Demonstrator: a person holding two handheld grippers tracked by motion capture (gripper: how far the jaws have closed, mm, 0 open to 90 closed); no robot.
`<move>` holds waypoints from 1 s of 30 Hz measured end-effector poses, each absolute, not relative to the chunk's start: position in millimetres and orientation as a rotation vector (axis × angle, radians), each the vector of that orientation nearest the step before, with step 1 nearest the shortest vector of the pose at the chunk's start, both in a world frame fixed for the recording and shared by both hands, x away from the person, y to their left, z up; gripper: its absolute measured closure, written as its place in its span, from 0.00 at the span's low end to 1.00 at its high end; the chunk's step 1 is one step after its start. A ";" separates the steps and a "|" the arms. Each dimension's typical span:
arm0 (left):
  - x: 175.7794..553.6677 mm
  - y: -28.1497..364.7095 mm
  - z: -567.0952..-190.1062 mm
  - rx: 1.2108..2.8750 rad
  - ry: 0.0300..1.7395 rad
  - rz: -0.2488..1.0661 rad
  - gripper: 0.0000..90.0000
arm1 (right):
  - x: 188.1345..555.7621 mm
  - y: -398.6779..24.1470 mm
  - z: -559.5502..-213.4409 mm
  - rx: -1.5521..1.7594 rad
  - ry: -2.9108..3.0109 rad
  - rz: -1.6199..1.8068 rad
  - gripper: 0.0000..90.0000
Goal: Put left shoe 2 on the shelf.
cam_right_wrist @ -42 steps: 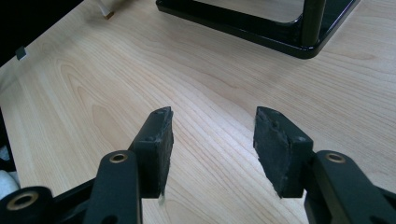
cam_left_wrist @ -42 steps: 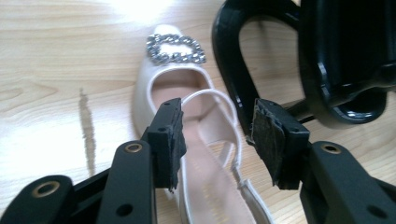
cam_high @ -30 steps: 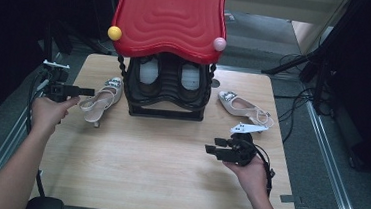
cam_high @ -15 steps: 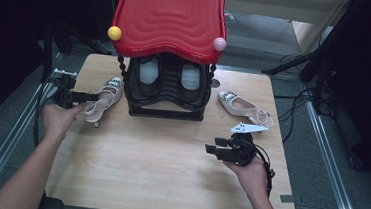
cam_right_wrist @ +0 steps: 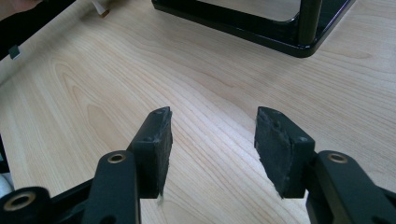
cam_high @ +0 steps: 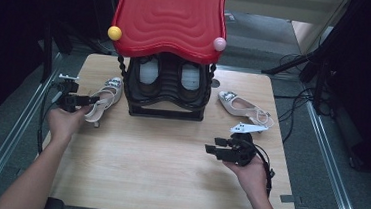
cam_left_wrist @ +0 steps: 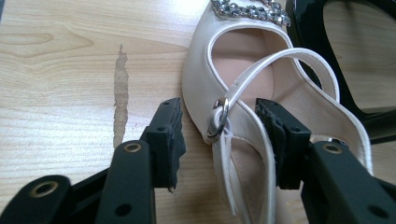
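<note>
A white strappy sandal (cam_high: pixel 108 94) with a jewelled toe lies on the wooden table (cam_high: pixel 157 177), left of a black shoe rack (cam_high: pixel 165 108). My left gripper (cam_high: pixel 92 100) straddles its heel end. In the left gripper view the ankle strap and buckle of the sandal (cam_left_wrist: pixel 243 70) sit between the pads of the left gripper (cam_left_wrist: pixel 222 135). The jaws have just been closing, and the left pad (cam_left_wrist: pixel 170 135) still stands clear of the shoe. My right gripper (cam_high: pixel 215 150) hovers open over bare wood at the front right, with nothing between the jaws of the right gripper (cam_right_wrist: pixel 212 140).
The matching sandal (cam_high: pixel 243 108) lies right of the rack. A red wavy board (cam_high: pixel 170 18) tops the rack, and a pair of shoes (cam_high: pixel 148 74) sits inside. The rack's base (cam_right_wrist: pixel 261 28) lies ahead of the right gripper. Cables (cam_high: pixel 299 101) trail off the table's right side.
My left gripper has sunk and slid right over the sandal's heel end. The right hand has stayed still.
</note>
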State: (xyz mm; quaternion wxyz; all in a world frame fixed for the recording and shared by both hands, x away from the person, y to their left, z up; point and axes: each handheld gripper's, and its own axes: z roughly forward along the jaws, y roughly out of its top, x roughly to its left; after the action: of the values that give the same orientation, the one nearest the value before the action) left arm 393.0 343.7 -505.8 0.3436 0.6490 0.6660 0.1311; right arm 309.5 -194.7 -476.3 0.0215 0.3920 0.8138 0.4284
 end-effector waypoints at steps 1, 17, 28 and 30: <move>393.5 341.0 -506.5 1.694 1.721 0.365 0.63 | 309.6 -194.6 -476.5 1.214 2.523 1.328 0.53; 388.8 347.6 -512.8 1.490 1.797 0.318 0.91 | 310.2 -192.3 -477.7 1.204 2.531 1.321 0.53; 381.3 360.0 -509.1 1.345 1.770 0.236 0.91 | 310.7 -193.7 -476.8 1.211 2.519 1.329 0.53; 379.8 360.9 -506.7 1.339 1.757 0.234 0.91 | 310.8 -193.6 -476.9 1.208 2.520 1.327 0.53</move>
State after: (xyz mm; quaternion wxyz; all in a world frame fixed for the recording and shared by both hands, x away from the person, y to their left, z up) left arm 379.8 360.9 -506.7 0.4438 0.5402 0.7087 0.0944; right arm 310.8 -193.6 -476.9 0.0240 0.3903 0.8144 0.4289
